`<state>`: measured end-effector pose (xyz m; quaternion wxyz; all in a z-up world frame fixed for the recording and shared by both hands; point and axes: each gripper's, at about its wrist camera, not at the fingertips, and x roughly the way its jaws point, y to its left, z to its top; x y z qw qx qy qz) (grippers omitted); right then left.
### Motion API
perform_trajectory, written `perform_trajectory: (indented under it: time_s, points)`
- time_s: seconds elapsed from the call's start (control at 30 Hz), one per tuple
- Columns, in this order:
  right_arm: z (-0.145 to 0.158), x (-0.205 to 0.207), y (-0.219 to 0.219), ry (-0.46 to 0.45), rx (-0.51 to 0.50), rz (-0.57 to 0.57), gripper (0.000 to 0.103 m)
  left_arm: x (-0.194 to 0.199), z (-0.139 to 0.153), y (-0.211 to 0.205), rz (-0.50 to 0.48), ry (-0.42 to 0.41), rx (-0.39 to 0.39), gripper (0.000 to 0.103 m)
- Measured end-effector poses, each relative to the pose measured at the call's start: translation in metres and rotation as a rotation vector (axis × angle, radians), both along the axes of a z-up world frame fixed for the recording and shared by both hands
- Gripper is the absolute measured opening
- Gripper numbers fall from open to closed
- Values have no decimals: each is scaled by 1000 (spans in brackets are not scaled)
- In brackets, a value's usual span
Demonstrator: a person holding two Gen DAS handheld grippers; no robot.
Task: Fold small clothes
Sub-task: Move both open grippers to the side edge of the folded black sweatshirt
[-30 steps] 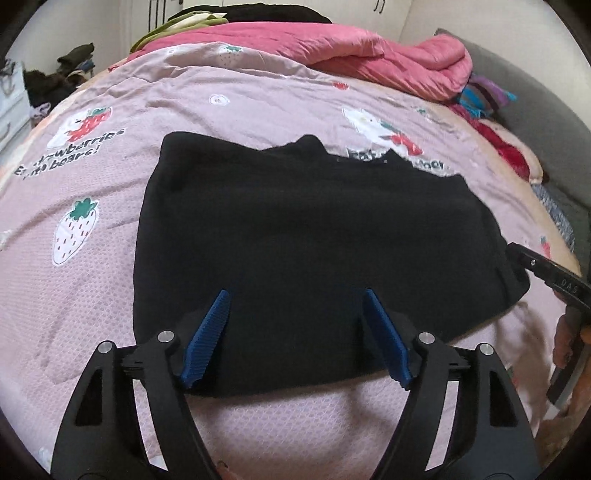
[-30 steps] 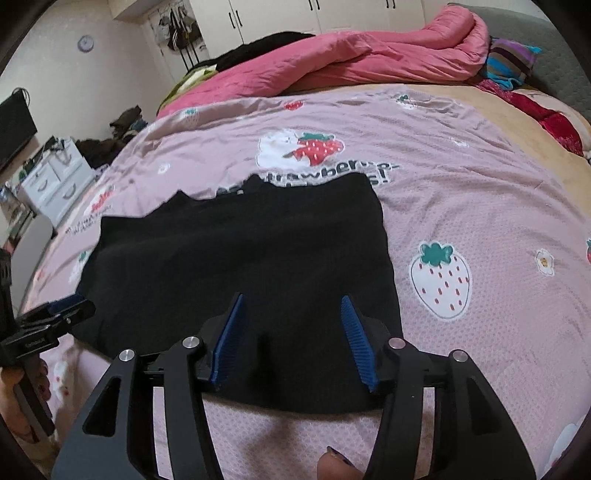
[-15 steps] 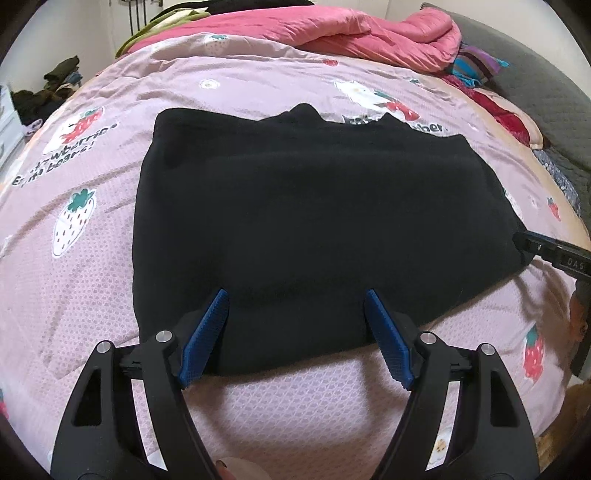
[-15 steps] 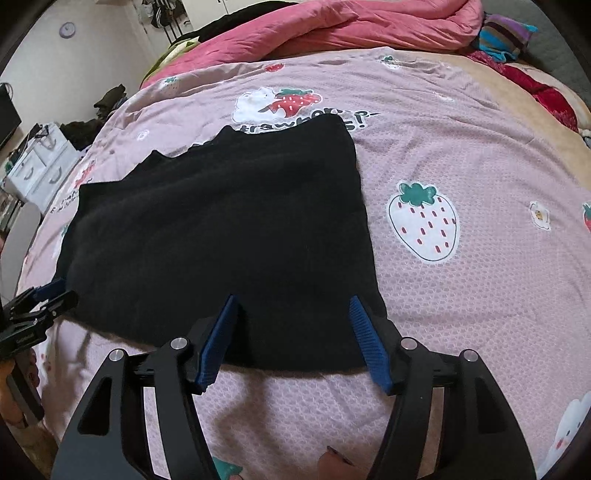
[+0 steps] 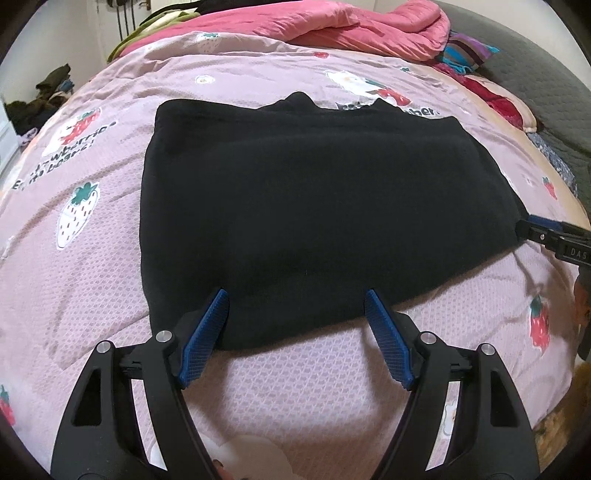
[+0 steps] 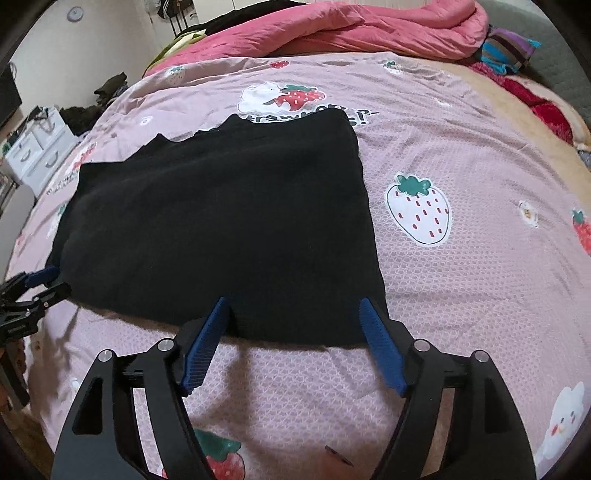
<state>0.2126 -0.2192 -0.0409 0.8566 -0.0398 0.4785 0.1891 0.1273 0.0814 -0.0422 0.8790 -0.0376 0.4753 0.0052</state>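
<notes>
Two handheld grippers are seen angled steeply down over the near hem of a black garment [image 5: 314, 206] spread on a bed. The left gripper [image 5: 295, 306] is held with its jaws wide apart, the blue pads straddling the hem near the garment's left corner, nothing gripped. The right gripper [image 6: 295, 314] is posed the same way over the right corner, its jaws opening, with the cloth edge between the pads but not pressed. Each gripper is caught at the edge of the other's view, at the garment's side.

The garment is laid flat on a pink bedspread [image 6: 461, 295] printed with strawberries and bears. Its long axis is run left to right across the bed, the hem turned towards the grippers and the notched neckline pointed away, towards the far end. No object is found between the jaws and the cloth.

Beyond the neckline a rumpled pink quilt [image 5: 351, 26] is piled, with striped fabric [image 6: 506, 48] beside it. A white drawer unit [image 6: 37, 147] is seen at the far left.
</notes>
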Motion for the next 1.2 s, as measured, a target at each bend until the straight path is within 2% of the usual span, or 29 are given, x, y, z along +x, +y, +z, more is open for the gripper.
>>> perform_trajectory:
  time_s: [0.13, 0.2, 0.3, 0.37, 0.63, 0.83, 1.2]
  points:
    - [3, -7, 6, -28, -22, 7, 85, -6, 7, 3, 7, -13, -18, 69]
    - [4, -8, 8, -31, -19, 12, 85, -9, 11, 6, 18, -21, -34, 69]
    - [8, -10, 12, -46, -10, 22, 86, -11, 16, 10, 34, -34, -41, 78]
    - [13, -12, 15, -60, 4, 31, 93, -13, 19, 13, 49, -42, -34, 81]
    - [28, -21, 43, -104, 46, 90, 95, -15, 27, 43, 161, -63, 3, 93]
    - [37, -30, 77, -136, 77, 161, 96, -13, 35, 63, 246, -79, 39, 93]
    - [42, -48, 138, -192, 86, 271, 97, -3, 46, 86, 321, -111, 75, 93]
